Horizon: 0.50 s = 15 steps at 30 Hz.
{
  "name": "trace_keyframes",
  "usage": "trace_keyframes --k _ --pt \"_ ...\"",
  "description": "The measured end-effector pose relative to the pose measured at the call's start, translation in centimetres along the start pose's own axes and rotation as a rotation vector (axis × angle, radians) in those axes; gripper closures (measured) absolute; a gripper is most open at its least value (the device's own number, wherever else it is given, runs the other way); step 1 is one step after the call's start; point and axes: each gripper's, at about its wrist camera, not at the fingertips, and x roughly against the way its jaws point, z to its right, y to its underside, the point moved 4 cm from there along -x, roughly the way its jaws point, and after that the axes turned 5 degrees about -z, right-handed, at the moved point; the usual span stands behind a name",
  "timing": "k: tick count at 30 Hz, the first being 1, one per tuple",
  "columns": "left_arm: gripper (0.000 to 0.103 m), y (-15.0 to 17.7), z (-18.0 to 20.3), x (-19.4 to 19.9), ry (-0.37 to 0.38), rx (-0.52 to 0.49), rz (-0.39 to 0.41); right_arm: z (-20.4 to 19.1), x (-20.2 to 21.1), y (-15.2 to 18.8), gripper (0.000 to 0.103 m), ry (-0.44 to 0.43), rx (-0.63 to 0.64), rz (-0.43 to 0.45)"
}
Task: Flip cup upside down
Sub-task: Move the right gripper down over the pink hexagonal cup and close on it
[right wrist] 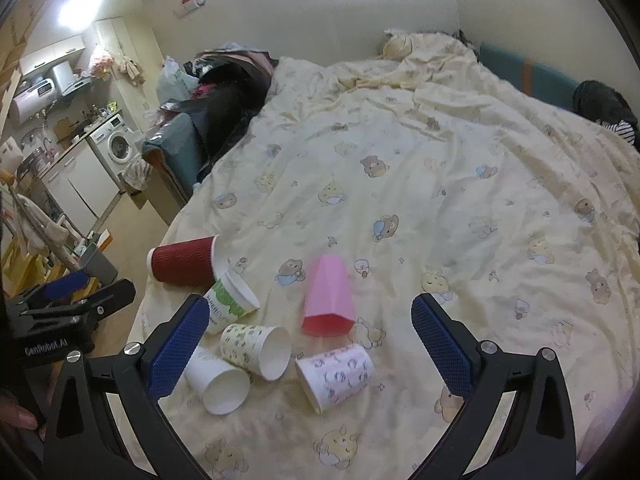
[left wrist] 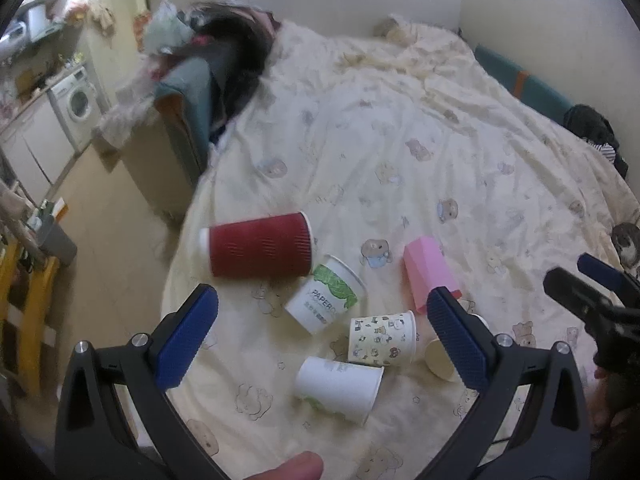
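Note:
Several paper cups lie on their sides on a cream bear-print duvet (left wrist: 400, 152). A dark red ribbed cup (left wrist: 258, 245) (right wrist: 182, 261) lies farthest left. Beside it lie a white cup with a green leaf print (left wrist: 326, 294) (right wrist: 230, 300), a pink cup (left wrist: 430, 276) (right wrist: 329, 294), a cartoon-print cup (left wrist: 382, 338) (right wrist: 256, 346), a plain white cup (left wrist: 340, 386) (right wrist: 218, 384) and a white cup with purple marks (right wrist: 336, 372). My left gripper (left wrist: 320, 320) is open and empty above the cups. My right gripper (right wrist: 310, 334) is open and empty over them too.
The bed edge drops to a wooden floor (left wrist: 100, 240) on the left. A teal chair with dark clothes (left wrist: 200, 92) stands by the bed. A washing machine (left wrist: 78, 102) and cabinets stand far left. The other gripper shows at each view's edge (left wrist: 592, 292) (right wrist: 72, 300).

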Motion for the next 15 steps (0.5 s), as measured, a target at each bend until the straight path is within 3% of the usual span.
trace_keyframes --k 5,15 --pt "0.000 -1.5 -0.3 -3.7 0.015 0.024 -0.089 1.3 -3.7 -1.8 0.000 0.000 -0.020 -0.088" --pt "0.000 -3.8 -2.2 -10.0 0.003 0.102 -0.191 3.1 -12.4 -4.9 0.001 -0.052 -0.063 -0.313"
